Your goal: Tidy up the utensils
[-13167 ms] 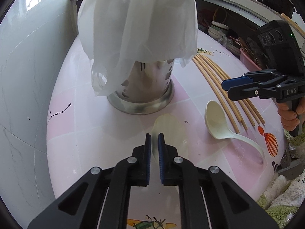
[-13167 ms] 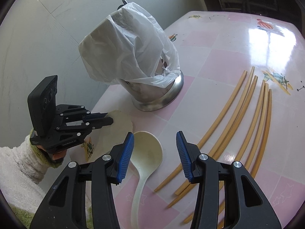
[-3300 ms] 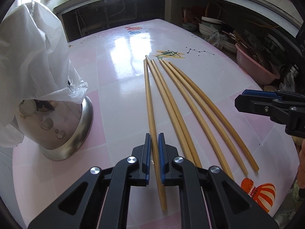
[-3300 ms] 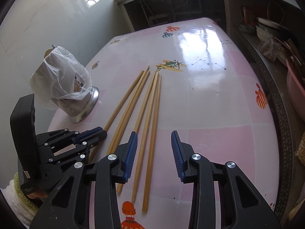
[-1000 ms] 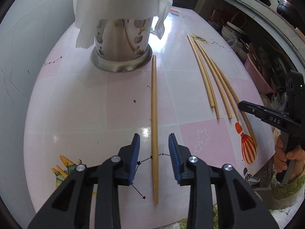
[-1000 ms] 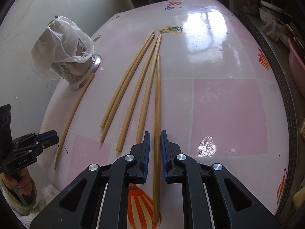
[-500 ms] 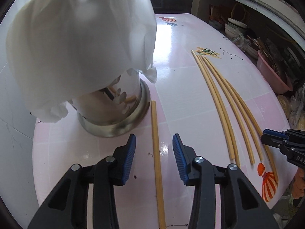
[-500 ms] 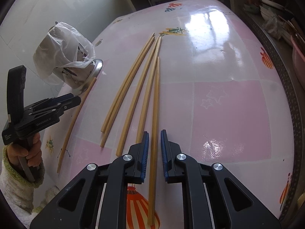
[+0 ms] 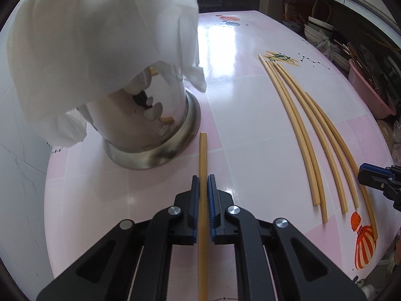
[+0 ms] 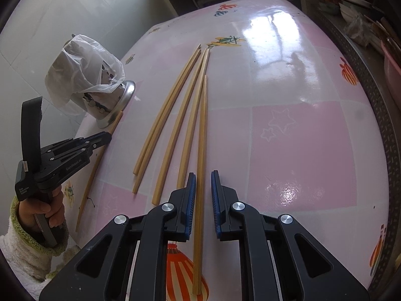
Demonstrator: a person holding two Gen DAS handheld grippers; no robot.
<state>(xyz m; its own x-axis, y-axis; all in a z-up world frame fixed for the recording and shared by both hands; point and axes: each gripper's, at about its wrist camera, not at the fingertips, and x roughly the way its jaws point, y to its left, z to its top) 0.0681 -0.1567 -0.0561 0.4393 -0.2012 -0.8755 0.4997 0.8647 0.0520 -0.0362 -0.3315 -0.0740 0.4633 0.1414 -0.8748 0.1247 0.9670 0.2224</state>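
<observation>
A steel utensil holder (image 9: 153,135) draped with a white plastic bag (image 9: 100,37) stands at the table's left; it also shows in the right wrist view (image 10: 107,105). My left gripper (image 9: 203,183) is shut on a long bamboo chopstick (image 9: 202,155) lying beside the holder's base. Several more chopsticks (image 9: 305,130) lie to the right. My right gripper (image 10: 201,178) is slightly open, its jaws either side of the rightmost chopstick (image 10: 201,135), which rests on the table. The left gripper (image 10: 104,138) and its chopstick (image 10: 92,173) show at the left.
The pink tiled table (image 10: 300,138) ends at a curved edge on the right, with a pink basin (image 9: 371,92) and stacked dishes beyond. A white tiled wall (image 9: 15,175) runs along the left. A hand in a fleece sleeve (image 10: 30,238) holds the left gripper.
My left gripper has closed on the chopstick by the holder. My right gripper's jaws have parted a little around the rightmost chopstick, which now lies loose between them.
</observation>
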